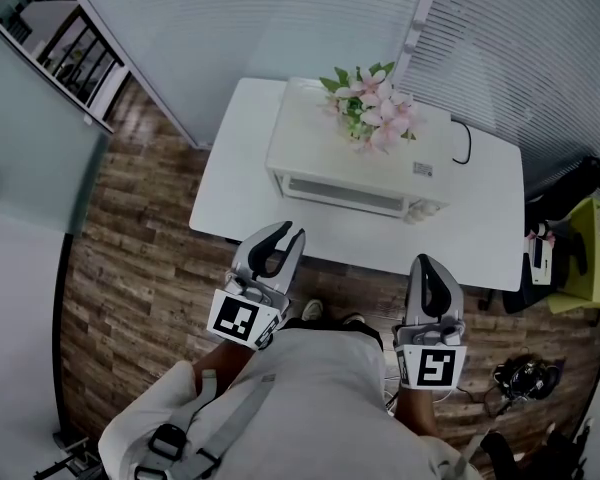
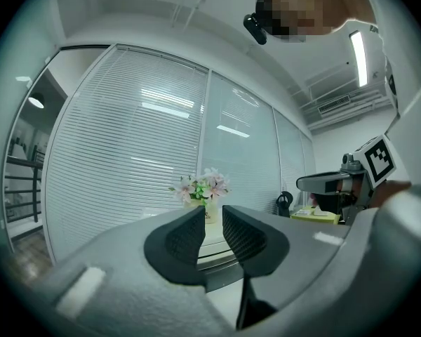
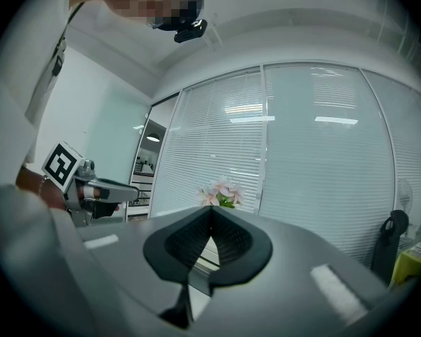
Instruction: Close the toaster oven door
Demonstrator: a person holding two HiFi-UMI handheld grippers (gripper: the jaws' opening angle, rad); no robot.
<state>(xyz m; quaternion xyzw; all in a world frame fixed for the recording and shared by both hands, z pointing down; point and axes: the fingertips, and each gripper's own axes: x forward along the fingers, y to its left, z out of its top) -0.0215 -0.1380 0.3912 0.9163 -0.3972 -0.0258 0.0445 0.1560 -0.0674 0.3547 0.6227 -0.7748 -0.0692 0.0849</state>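
The white toaster oven (image 1: 320,143) stands on the white table (image 1: 230,203), its front turned toward me. A vase of pink flowers (image 1: 372,108) sits on top. From above I cannot tell how the door stands. Both grippers hover level at the table's near edge, well short of the oven. My left gripper (image 1: 292,231) is open, a narrow gap between its ribbed pads and nothing in it. In the left gripper view (image 2: 214,213) the oven (image 2: 215,252) and the flowers (image 2: 202,187) show beyond the gap. My right gripper (image 1: 423,260) (image 3: 211,209) is shut, tips touching, holding nothing.
A black cable (image 1: 466,143) runs off the oven's right rear across the table. Glass walls with blinds (image 1: 280,18) stand behind the table. A yellow-green box (image 1: 595,253) and dark bags (image 1: 525,378) lie on the wood floor to the right.
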